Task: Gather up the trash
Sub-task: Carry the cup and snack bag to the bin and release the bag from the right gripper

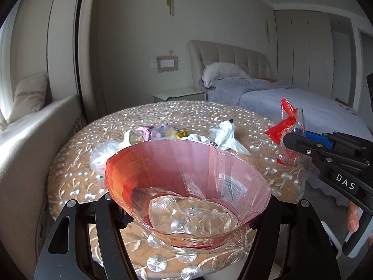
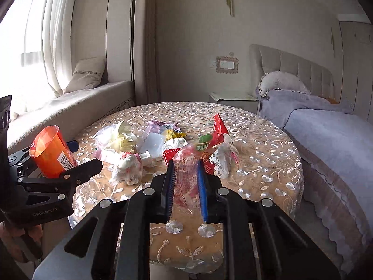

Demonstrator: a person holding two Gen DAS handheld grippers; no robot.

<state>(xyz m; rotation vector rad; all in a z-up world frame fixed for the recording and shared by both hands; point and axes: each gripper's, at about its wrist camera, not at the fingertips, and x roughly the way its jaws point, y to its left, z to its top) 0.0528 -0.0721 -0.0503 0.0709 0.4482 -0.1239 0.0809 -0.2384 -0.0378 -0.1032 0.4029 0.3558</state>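
My left gripper (image 1: 188,210) is shut on a red-orange translucent plastic cup (image 1: 177,182), its open mouth facing the camera and crumpled clear film inside. In the right wrist view that cup (image 2: 50,151) sits at the left in the left gripper (image 2: 70,163). My right gripper (image 2: 186,177) is shut on a red-and-clear plastic wrapper (image 2: 188,163), lifted above the table's near side. From the left wrist view the right gripper (image 1: 291,140) holds the wrapper (image 1: 288,123) to the right of the cup. A trash pile (image 2: 139,144) of tissues, bags and wrappers lies mid-table.
The round table (image 2: 256,163) has a beige embroidered cloth. A bed (image 2: 326,135) with grey bedding stands close on the right, a nightstand (image 2: 233,98) behind the table. A cushioned window seat (image 2: 81,107) runs along the left. A person's hand (image 1: 354,217) holds the right gripper.
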